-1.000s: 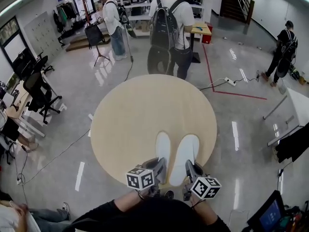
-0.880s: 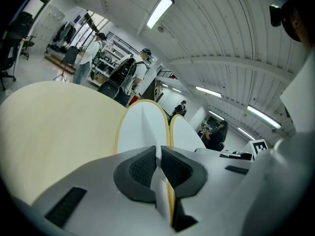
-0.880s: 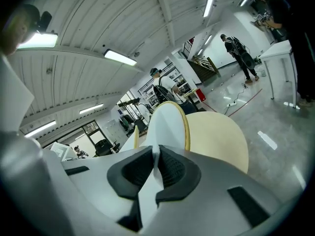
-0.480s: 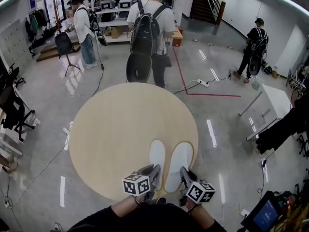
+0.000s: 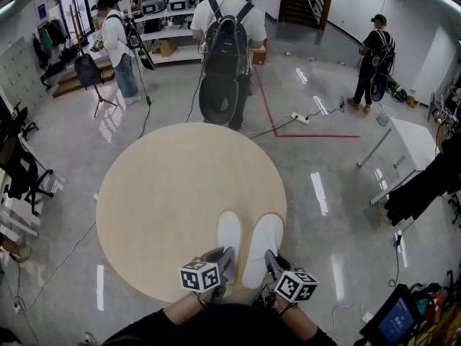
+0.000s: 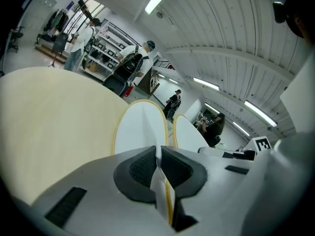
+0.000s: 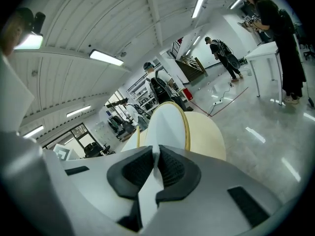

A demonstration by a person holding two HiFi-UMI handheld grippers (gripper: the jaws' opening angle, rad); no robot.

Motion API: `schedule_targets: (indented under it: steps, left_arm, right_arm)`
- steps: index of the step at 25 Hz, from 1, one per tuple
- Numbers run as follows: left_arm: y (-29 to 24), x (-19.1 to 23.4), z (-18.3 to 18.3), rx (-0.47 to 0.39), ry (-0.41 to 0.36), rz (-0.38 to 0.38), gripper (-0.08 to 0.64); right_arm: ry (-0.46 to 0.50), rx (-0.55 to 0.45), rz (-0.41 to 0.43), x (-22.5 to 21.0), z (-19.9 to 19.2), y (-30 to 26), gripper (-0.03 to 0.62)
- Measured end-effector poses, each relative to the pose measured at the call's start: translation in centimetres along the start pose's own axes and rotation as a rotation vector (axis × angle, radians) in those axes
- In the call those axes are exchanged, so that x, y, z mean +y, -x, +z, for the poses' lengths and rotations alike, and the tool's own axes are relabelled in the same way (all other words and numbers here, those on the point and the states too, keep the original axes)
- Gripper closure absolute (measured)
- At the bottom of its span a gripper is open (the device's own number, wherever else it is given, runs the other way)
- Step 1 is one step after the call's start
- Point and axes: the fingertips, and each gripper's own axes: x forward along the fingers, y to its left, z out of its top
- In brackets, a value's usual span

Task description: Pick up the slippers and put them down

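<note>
Two white slippers lie side by side at the near right part of the round beige table. My left gripper is shut on the heel edge of the left slipper. My right gripper is shut on the heel edge of the right slipper. In the left gripper view the left gripper pinches the thin white rim, and the left slipper stretches ahead beside the right slipper. In the right gripper view the right gripper clamps the right slipper the same way. I cannot tell whether the soles touch the table.
A person with a black backpack stands just beyond the table's far rim. Other people stand at the back left and back right. An office chair is at the left, a white table at the right, a power strip on the floor.
Both grippers, still shut on the slippers, have carried them toward the table's near right rim. The head view has swung, so the table and people sit further left.
</note>
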Motion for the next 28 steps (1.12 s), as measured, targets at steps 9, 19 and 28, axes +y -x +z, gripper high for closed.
schedule_targets:
  steps: [9, 19, 28]
  left_arm:
    - [-9.4, -7.1, -1.8, -0.047, 0.002, 0.151, 0.522]
    - [-9.8, -6.0, -1.5, -0.099, 0.077, 0.297, 0.522]
    - [-16.0, -0.8, 2.8, -0.141, 0.090, 0.212, 0.522]
  right_arm:
    - [-0.012, 0.083, 0.146, -11.1, 5.7, 0.2, 0.558]
    - [-0.031, 0.130, 0.196, -15.0, 8.5, -2.7, 0.558]
    - [0.015, 0.129, 0.137, -17.4, 10.2, -9.3, 0.558]
